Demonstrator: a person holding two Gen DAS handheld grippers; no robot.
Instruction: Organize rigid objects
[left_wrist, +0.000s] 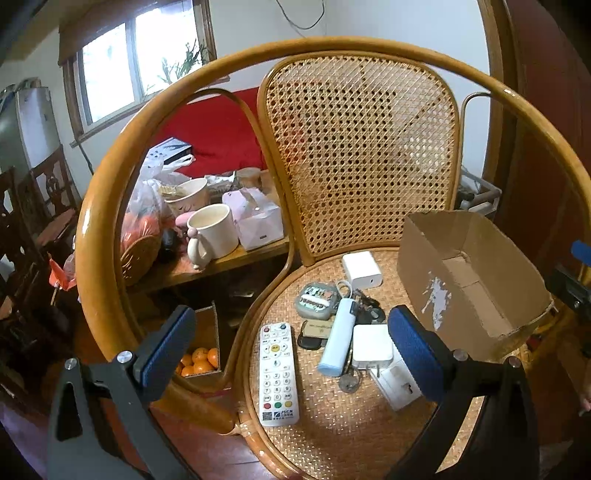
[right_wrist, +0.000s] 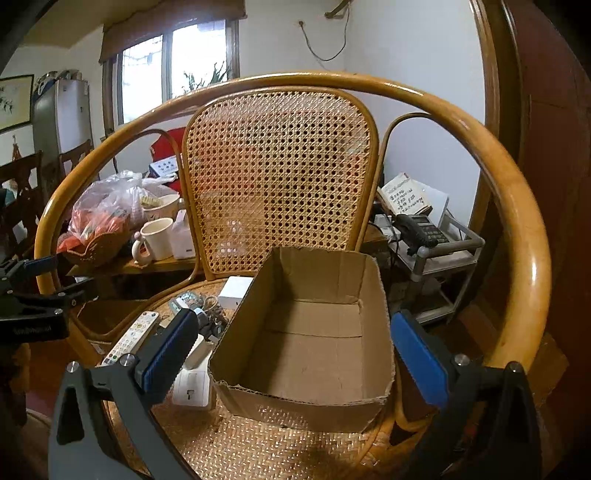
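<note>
Sorting not yet begun: both tongs, left (left_wrist: 291, 347) and right (right_wrist: 291, 350), gape empty above the woven rattan chair seat (left_wrist: 332, 424). White remote control (left_wrist: 277, 373) lies beside the empty brown cardboard box (right_wrist: 314, 354). Next: left tongs must straddle the remote.

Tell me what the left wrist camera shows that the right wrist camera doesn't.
Only the left wrist view shows the box of oranges under the side table and the full white remote. Only the right wrist view shows the cardboard box's bare inside, plus the telephone on the cart. Both share the cane chair, the white mug, and the open left hand-held gripper.
</note>
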